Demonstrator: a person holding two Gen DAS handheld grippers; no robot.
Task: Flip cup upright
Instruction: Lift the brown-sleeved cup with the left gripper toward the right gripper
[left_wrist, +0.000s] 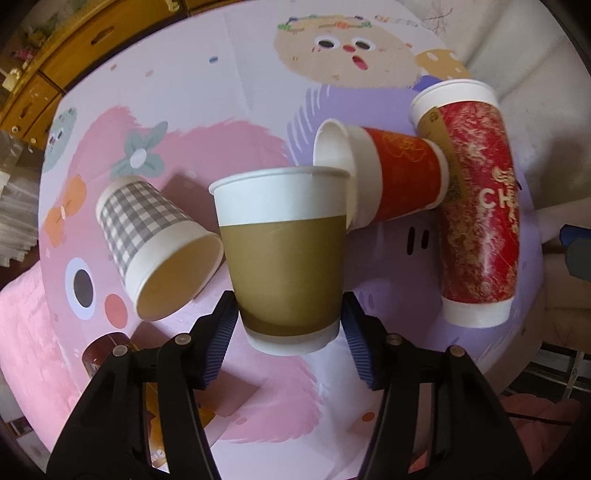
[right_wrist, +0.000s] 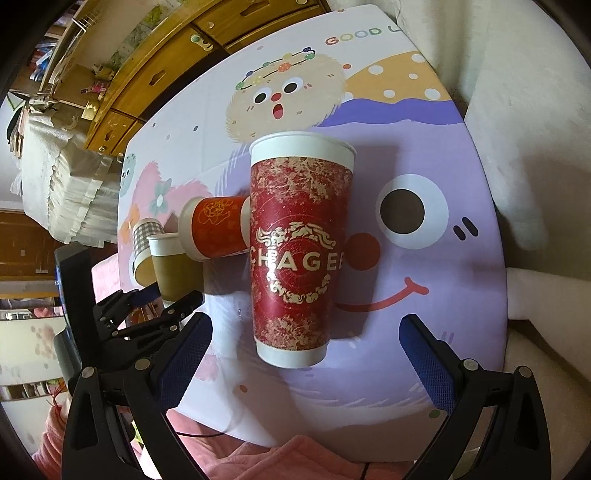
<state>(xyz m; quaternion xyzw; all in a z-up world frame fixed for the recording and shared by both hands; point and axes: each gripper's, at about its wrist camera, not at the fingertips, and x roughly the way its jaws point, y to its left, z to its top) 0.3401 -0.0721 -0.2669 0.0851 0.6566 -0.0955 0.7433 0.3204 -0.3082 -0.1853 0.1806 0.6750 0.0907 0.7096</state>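
A brown-sleeved paper cup (left_wrist: 282, 251) stands upright on the cartoon-print table (left_wrist: 229, 92). My left gripper (left_wrist: 290, 325) is open, its blue pads on either side of the cup's base with small gaps. A grey checked cup (left_wrist: 155, 236) lies on its side to the left. An orange-red cup (left_wrist: 388, 177) lies on its side behind. A tall red cup (right_wrist: 299, 251) stands upright. My right gripper (right_wrist: 304, 339) is open, wide around that cup's base without touching. The brown cup (right_wrist: 177, 266) and the left gripper (right_wrist: 147, 310) show at the left of the right wrist view.
Wooden drawers (right_wrist: 155, 62) stand beyond the table's far edge. A white cushioned surface (right_wrist: 524, 110) runs along the right side. Pink fabric (left_wrist: 33, 339) lies at the near left. The table's near edge (right_wrist: 332, 435) is close under my right gripper.
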